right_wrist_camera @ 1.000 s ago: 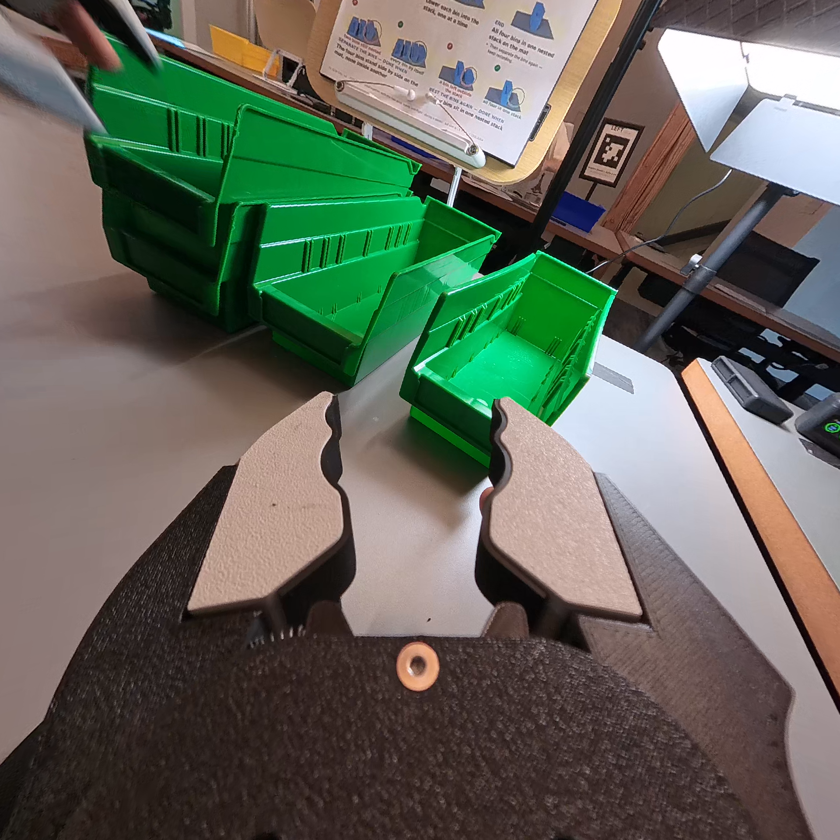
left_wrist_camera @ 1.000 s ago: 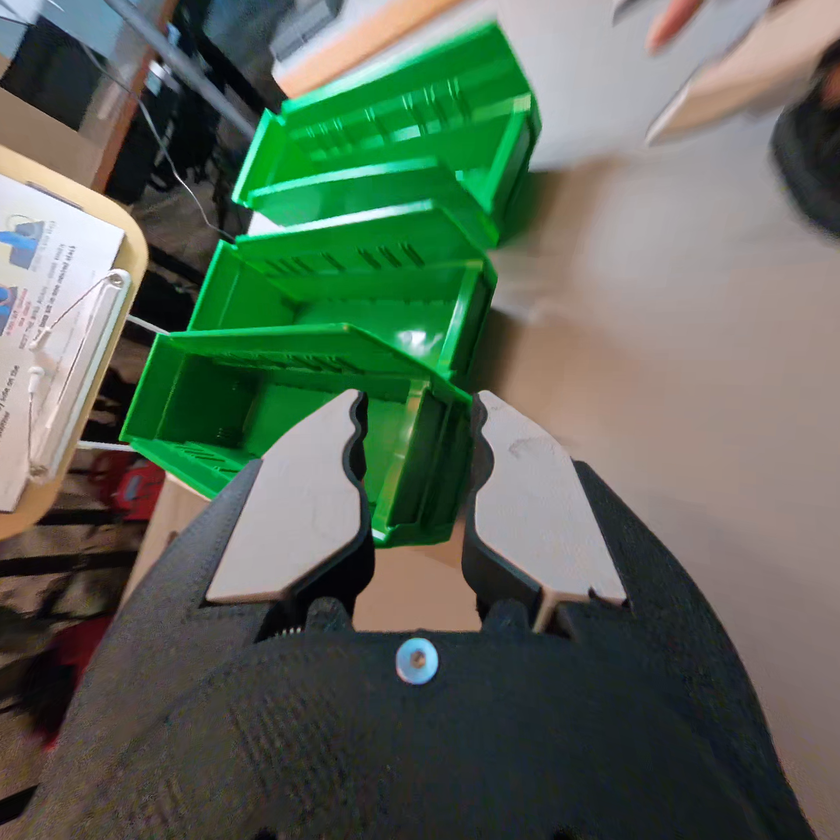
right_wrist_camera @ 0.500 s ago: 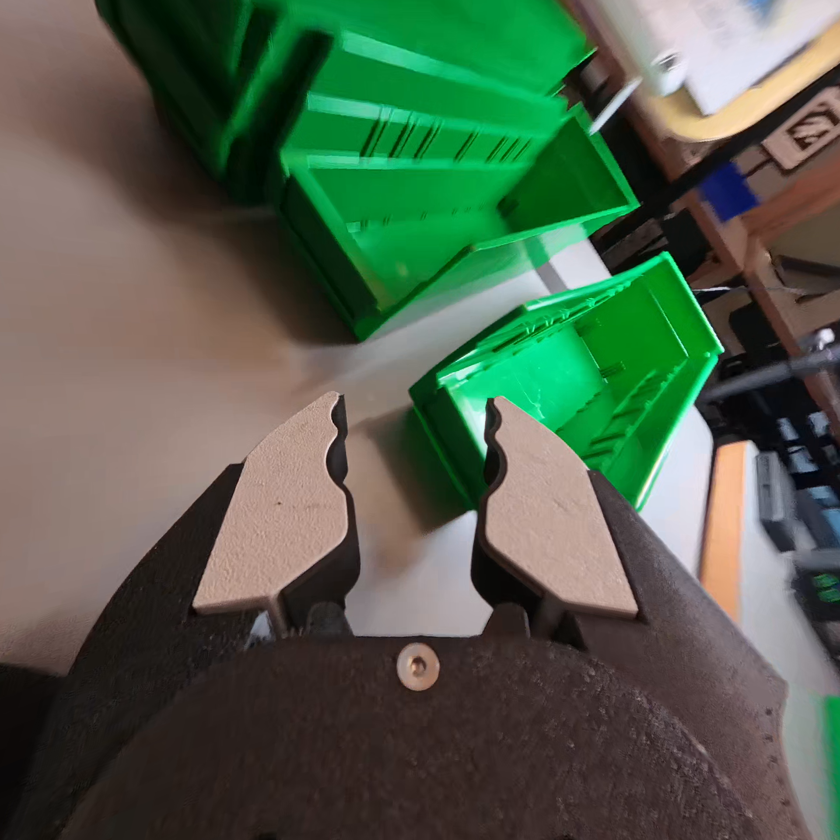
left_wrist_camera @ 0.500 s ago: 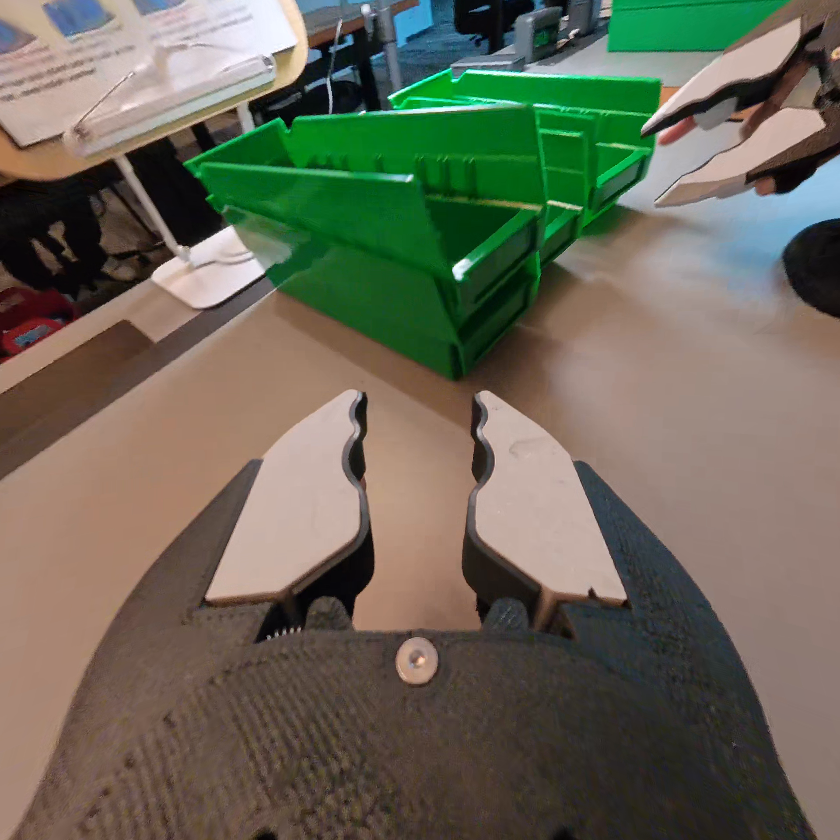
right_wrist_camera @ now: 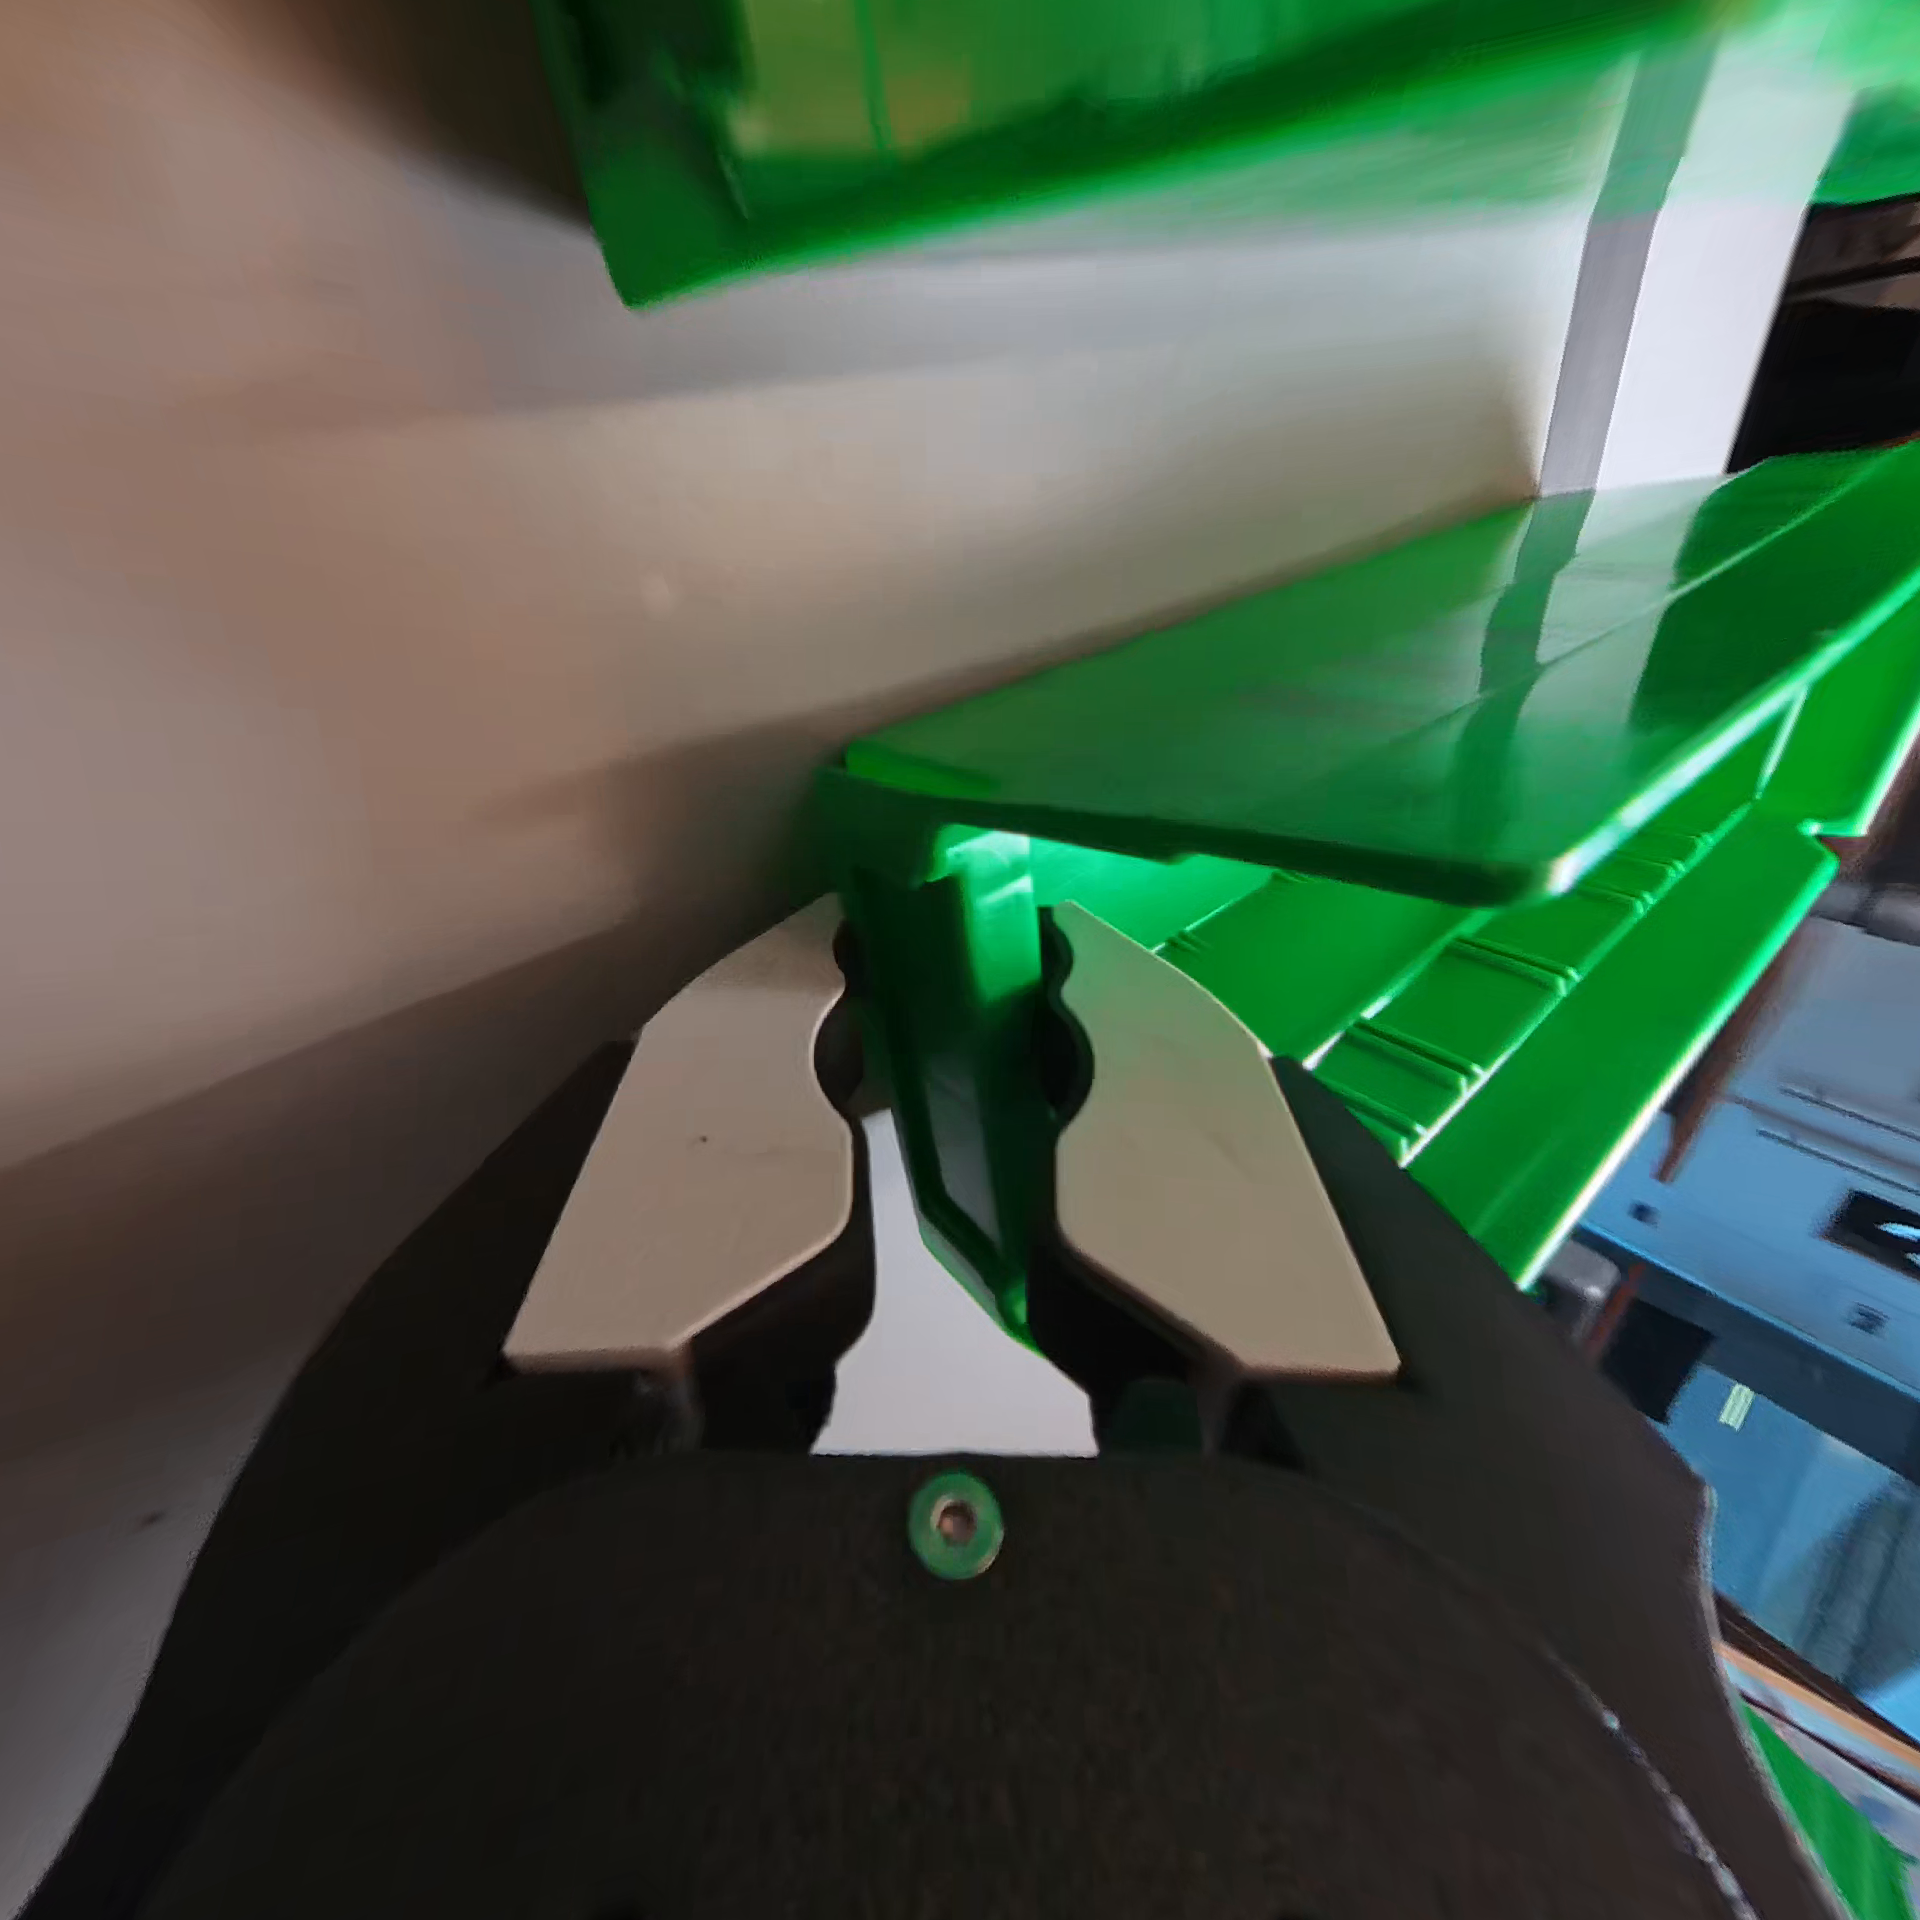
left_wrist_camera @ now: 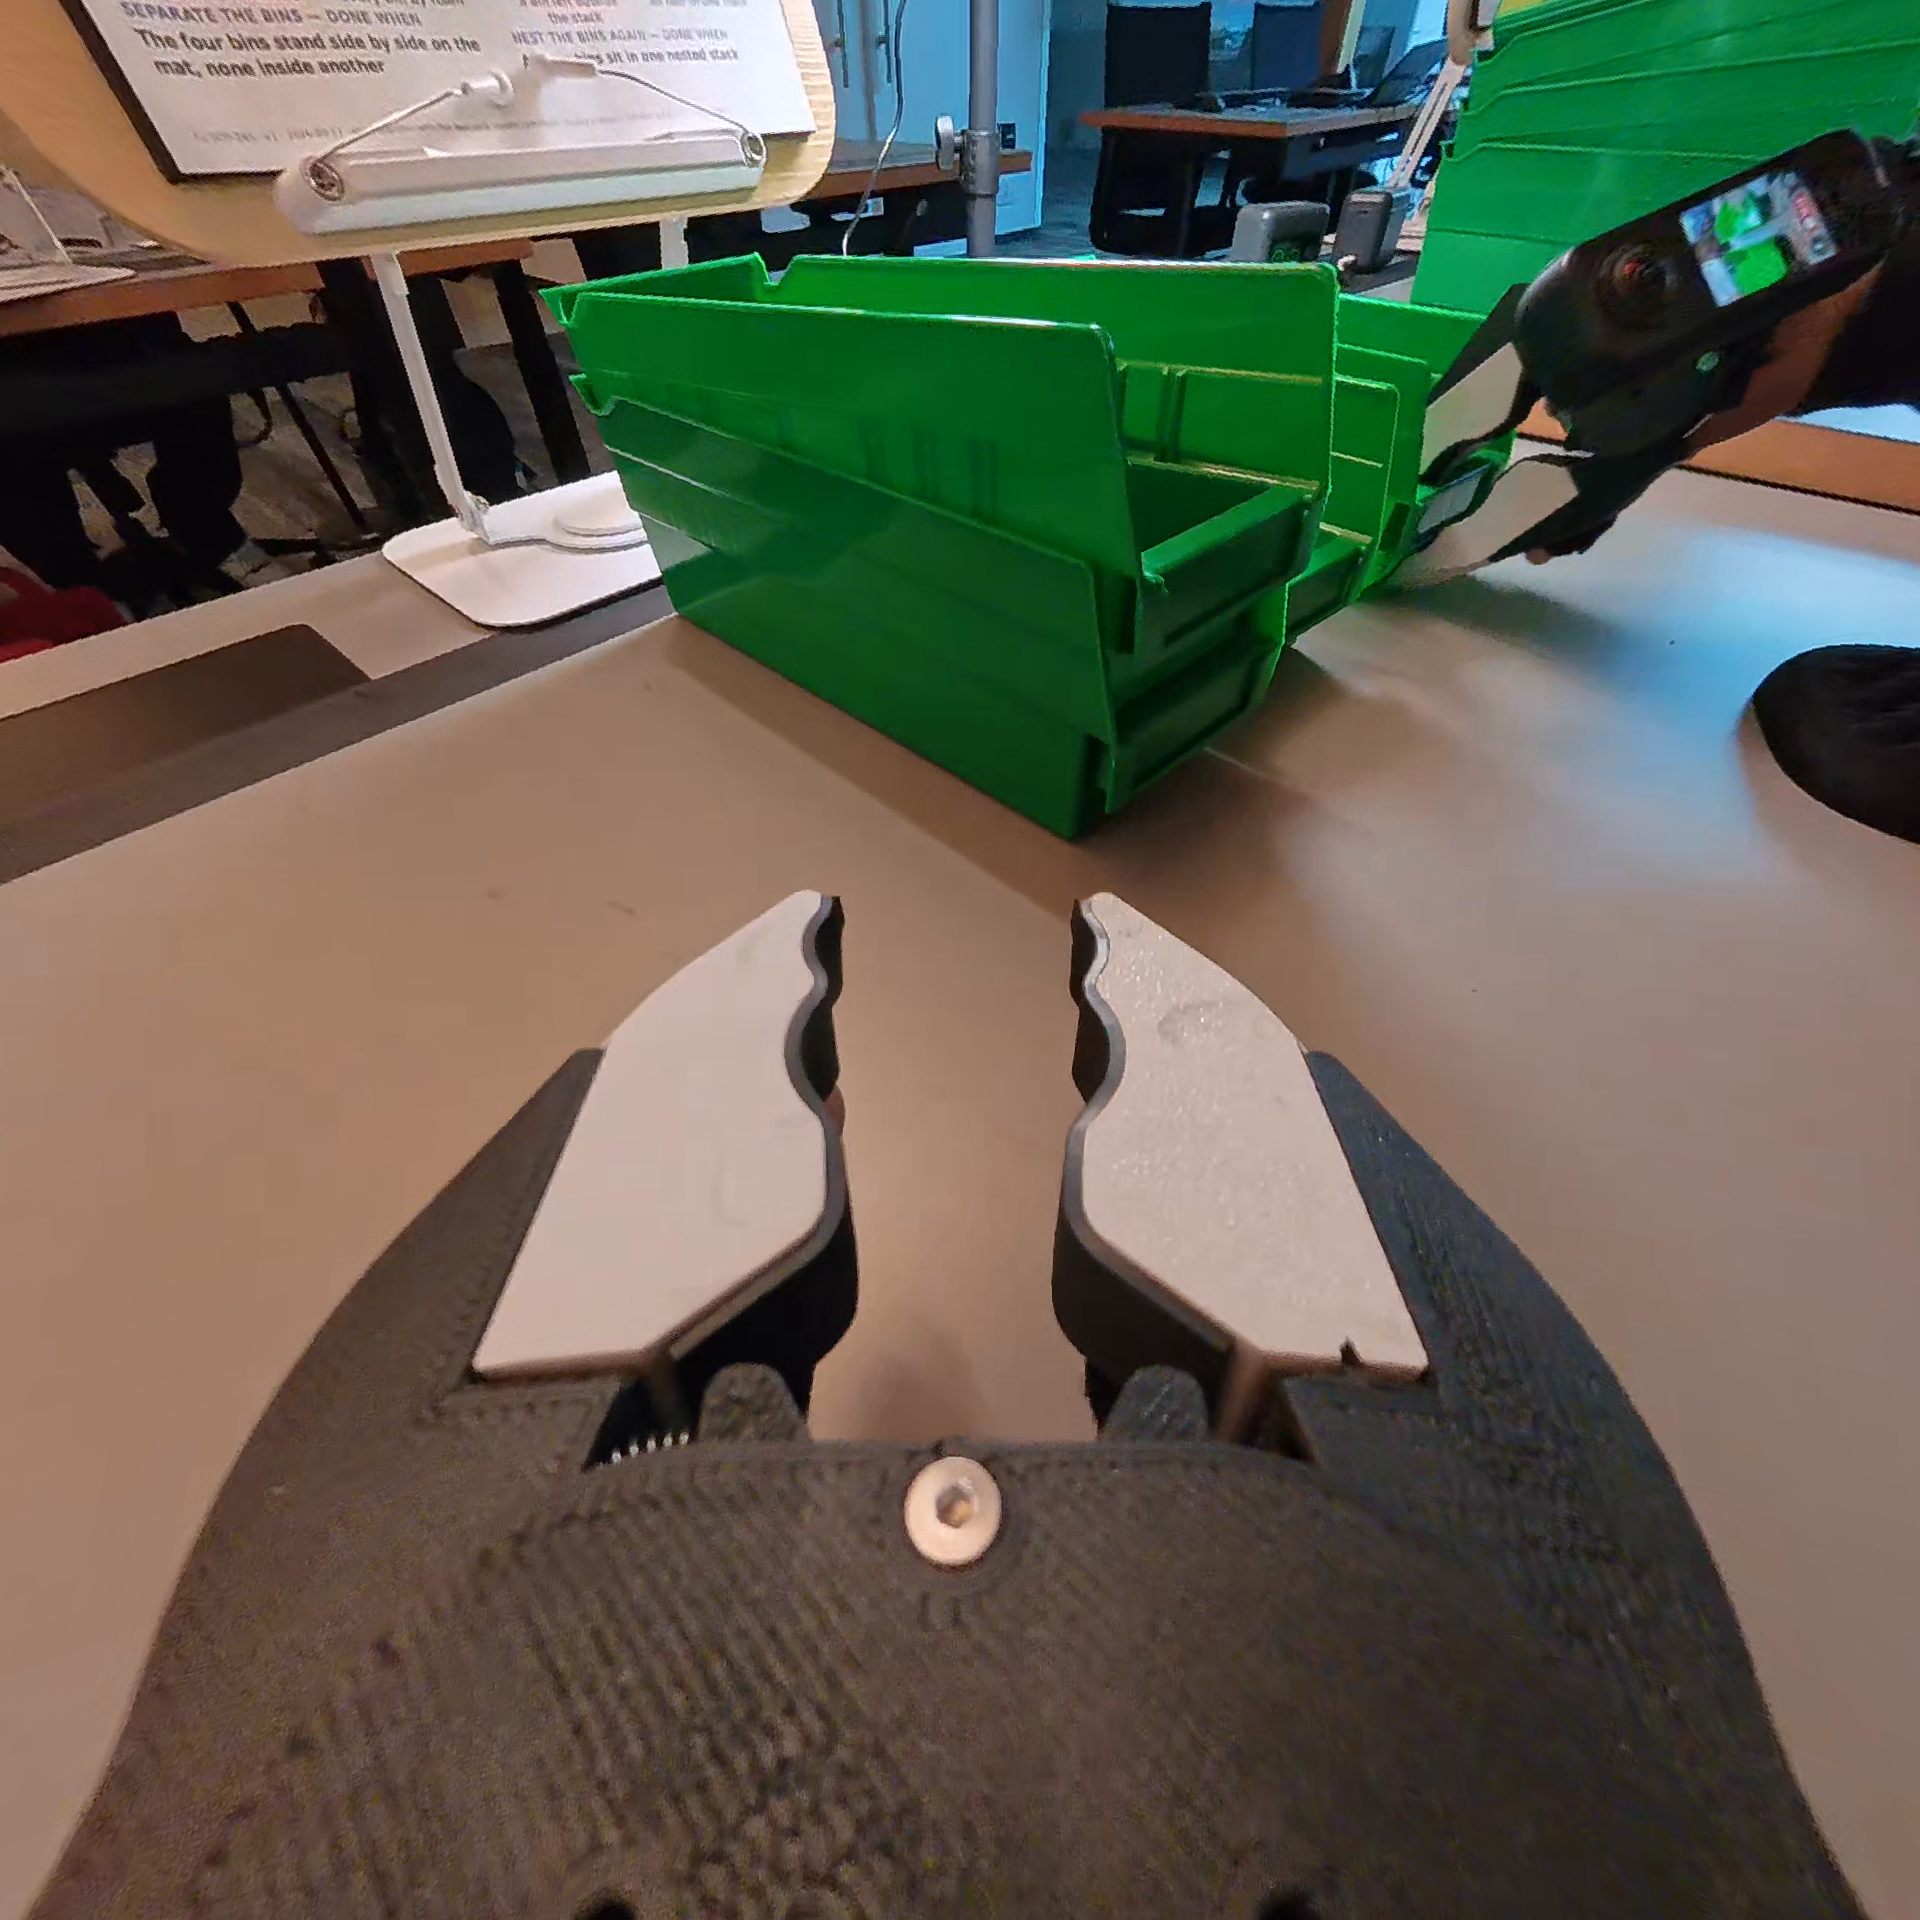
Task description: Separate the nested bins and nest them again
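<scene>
- My left gripper (left_wrist_camera: 951,914) hovers low over the tan table (left_wrist_camera: 1455,987), its two grey fingers spread apart with nothing between them.
- Ahead of it sits a stack of green bins (left_wrist_camera: 935,582): glossy bright green plastic, long and shallow, nested one inside another with stepped front lips and tall ribbed side walls.
- Behind the stack stands a white stand (left_wrist_camera: 520,561) carrying a clipboard with a printed sheet (left_wrist_camera: 468,94).
- My right gripper (right_wrist_camera: 940,920) straddles the front lip of a separate green bin (right_wrist_camera: 1403,748), one finger outside the wall and one inside.
- That view is smeared by motion, so I cannot tell whether the fingers are actually pressing the lip.
- In the left wrist view this gripper shows at the far right end of the bins.
</scene>
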`<state>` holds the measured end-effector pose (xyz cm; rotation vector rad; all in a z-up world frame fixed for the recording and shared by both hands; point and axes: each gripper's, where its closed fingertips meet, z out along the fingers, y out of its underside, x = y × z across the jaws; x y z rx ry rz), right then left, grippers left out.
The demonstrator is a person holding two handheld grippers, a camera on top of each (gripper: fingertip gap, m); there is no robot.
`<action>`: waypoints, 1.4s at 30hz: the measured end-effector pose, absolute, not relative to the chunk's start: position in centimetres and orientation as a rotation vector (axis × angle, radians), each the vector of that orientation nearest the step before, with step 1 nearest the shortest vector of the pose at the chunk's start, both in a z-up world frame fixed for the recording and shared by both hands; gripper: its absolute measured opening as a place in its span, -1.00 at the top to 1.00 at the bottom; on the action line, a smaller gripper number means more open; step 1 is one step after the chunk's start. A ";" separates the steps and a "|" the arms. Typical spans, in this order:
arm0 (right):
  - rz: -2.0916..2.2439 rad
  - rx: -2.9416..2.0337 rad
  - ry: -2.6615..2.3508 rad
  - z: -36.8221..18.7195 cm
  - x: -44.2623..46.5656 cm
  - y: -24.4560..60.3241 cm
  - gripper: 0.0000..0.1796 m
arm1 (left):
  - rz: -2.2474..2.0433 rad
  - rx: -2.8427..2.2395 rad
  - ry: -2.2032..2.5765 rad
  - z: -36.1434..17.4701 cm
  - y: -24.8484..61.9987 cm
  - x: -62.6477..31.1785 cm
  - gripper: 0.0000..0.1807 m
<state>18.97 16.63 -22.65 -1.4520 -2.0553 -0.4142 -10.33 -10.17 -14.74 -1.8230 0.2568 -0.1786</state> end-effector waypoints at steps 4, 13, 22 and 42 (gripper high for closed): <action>-0.415 -1.419 -2.036 -21.7 18.7 16.4 0.68 | -0.174 -1.826 0.265 -14.8 -10.3 -10.1 0.54; -0.397 -1.206 -2.018 -9.2 14.3 11.5 0.68 | -0.169 -1.836 0.282 -15.2 -10.0 -9.6 0.53; -0.297 -1.049 -2.129 -4.2 3.3 4.8 0.68 | -0.058 -1.837 0.342 -15.7 -10.4 -9.4 0.52; -0.320 -1.183 -2.219 -12.3 -1.3 2.0 0.66 | -0.084 -1.812 0.369 -15.1 -10.8 -8.3 0.47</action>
